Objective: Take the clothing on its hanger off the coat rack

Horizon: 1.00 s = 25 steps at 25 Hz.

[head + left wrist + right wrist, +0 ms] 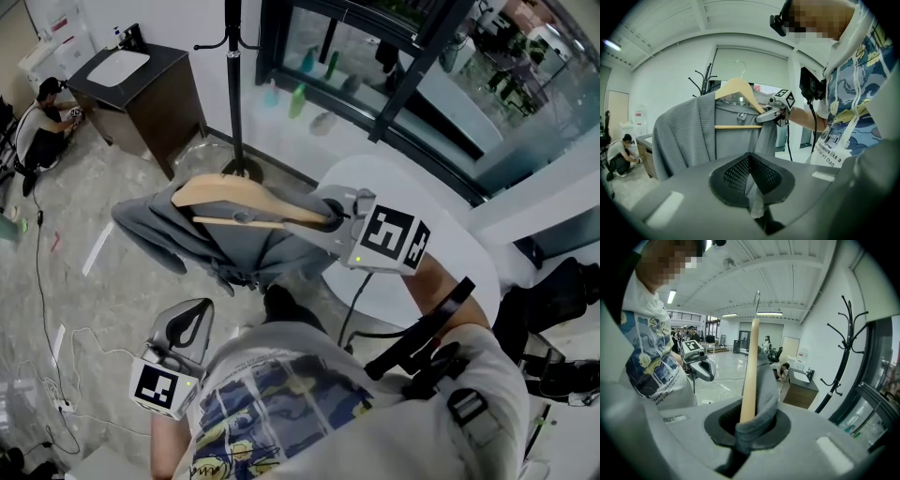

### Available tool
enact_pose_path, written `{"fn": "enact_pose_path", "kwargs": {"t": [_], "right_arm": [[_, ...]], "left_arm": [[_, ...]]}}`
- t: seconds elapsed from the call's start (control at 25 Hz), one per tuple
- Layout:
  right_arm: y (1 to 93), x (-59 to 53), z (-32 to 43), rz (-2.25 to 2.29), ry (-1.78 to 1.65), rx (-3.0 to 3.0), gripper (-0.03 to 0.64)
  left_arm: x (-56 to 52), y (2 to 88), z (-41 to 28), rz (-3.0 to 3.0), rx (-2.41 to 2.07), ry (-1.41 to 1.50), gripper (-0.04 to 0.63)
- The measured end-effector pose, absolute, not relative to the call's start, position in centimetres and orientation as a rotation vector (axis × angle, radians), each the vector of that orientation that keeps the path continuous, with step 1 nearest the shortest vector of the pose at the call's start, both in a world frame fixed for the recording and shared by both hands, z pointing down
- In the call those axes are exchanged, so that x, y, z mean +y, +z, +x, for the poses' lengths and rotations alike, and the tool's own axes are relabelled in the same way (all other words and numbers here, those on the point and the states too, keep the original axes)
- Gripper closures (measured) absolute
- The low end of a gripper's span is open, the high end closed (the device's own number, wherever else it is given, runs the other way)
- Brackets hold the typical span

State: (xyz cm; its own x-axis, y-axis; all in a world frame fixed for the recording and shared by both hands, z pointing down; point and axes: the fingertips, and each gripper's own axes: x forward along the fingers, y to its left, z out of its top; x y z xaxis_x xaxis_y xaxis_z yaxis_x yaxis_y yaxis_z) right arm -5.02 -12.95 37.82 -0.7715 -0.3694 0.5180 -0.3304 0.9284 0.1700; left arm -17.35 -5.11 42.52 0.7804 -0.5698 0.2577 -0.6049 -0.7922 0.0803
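Note:
A wooden hanger carries a grey garment and hangs in the air in front of the black coat rack, clear of its hooks. My right gripper is shut on the hanger's right shoulder end, with grey cloth pinched in as well. In the right gripper view the hanger arm rises out of the right gripper, its metal hook free, and the coat rack stands to the right. My left gripper sits low at the left, shut and empty. The left gripper faces the garment.
A dark cabinet with a white sink stands at the back left, with a person crouching beside it. A round white table is under my right arm. Cables lie on the floor at the left. A glass wall runs behind the rack.

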Motion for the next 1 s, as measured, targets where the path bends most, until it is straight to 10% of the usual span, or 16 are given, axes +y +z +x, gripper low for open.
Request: {"fn": "enact_pose_path", "kwargs": {"t": [1.0], "right_arm": [[39.6, -12.6, -6.3, 0.475, -0.075, -2.492, 0.611]], "left_arm": [[-6.0, 43.3, -17.6, 2.799, -0.891, 0.337, 0.592]]}}
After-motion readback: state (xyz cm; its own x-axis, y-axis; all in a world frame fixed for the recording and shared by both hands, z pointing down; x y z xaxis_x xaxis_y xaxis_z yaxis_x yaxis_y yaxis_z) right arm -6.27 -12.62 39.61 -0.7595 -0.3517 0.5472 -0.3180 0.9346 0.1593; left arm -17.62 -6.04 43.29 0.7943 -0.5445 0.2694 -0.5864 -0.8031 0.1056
